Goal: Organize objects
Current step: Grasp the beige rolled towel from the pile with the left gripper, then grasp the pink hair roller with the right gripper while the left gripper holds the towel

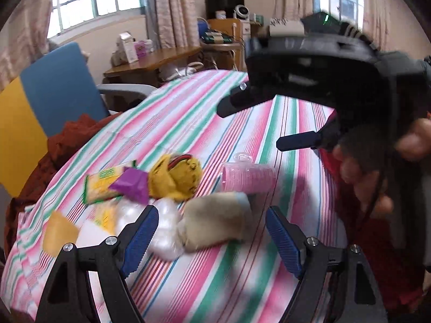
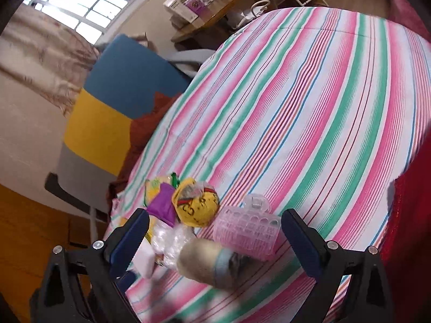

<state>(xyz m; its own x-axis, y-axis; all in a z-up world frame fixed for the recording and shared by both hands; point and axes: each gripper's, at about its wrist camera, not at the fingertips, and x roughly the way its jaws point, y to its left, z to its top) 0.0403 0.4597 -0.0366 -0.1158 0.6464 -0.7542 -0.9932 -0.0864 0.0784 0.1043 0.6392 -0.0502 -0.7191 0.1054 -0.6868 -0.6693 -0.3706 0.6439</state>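
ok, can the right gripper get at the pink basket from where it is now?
Probably yes. The right gripper is open and empty, and the pink basket lies between its fingers' line of approach. Only the beige roll crowds the basket's near edge.

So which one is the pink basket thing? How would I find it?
Look at the table under the pink, green and white striped cloth, where a small heap of things lies near one edge. The pink plastic basket lies tipped on its side at the heap's end, beside the yellow cloth pouch. It alone has see-through walls full of little holes.
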